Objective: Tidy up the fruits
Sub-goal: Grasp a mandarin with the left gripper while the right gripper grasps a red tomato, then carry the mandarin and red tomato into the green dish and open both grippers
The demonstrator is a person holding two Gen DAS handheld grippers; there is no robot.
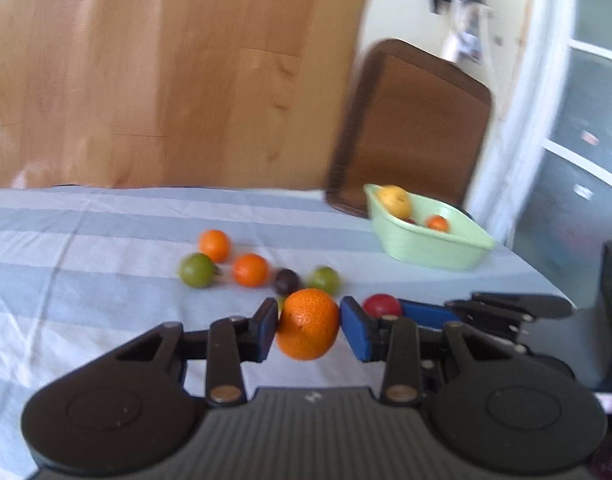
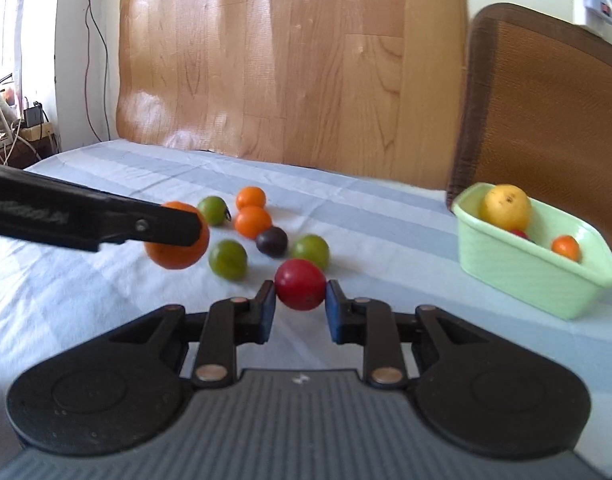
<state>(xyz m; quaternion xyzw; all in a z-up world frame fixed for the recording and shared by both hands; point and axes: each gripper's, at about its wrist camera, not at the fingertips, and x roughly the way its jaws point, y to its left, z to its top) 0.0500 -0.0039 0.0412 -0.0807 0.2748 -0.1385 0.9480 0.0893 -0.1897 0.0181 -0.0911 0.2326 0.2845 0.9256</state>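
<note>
Two handheld grippers over a table covered with a pale blue-and-white striped cloth [image 2: 385, 208]. The landmark is the green tub [image 2: 533, 276], which stands at the table's far right edge, in front of a brown chair back [image 2: 545, 120].

Left gripper [image 1: 308, 326]: its blue pads pinch a large orange [image 1: 308, 324] from both sides. In the right wrist view this orange [image 2: 177, 236] hangs above the cloth, well left of the tub, partly hidden by the gripper's black finger.

Right gripper [image 2: 300, 307]: its pads pinch a red fruit [image 2: 300, 284], one pad on each flank. This fruit sits left of the tub and nearer the camera; whether it rests on the cloth or is lifted cannot be told. In the left wrist view the same fruit [image 1: 381, 306] shows just beyond the left gripper's right pad.

Loose fruit left of the tub, on the cloth: two small oranges [image 2: 252, 198] [image 2: 253, 222], touching or nearly so; three green fruits [image 2: 213, 210] [image 2: 228, 259] [image 2: 310, 251]; one dark plum [image 2: 271, 241] between the nearer orange and the rightmost green fruit.

Inside the tub: a yellow fruit [image 2: 505, 207] against the far corner, a small orange [image 2: 565, 248] toward the right, and a red fruit [image 2: 519, 234], mostly hidden, between them.

Background: a wood-grain panel [image 2: 266, 60] behind the table.
</note>
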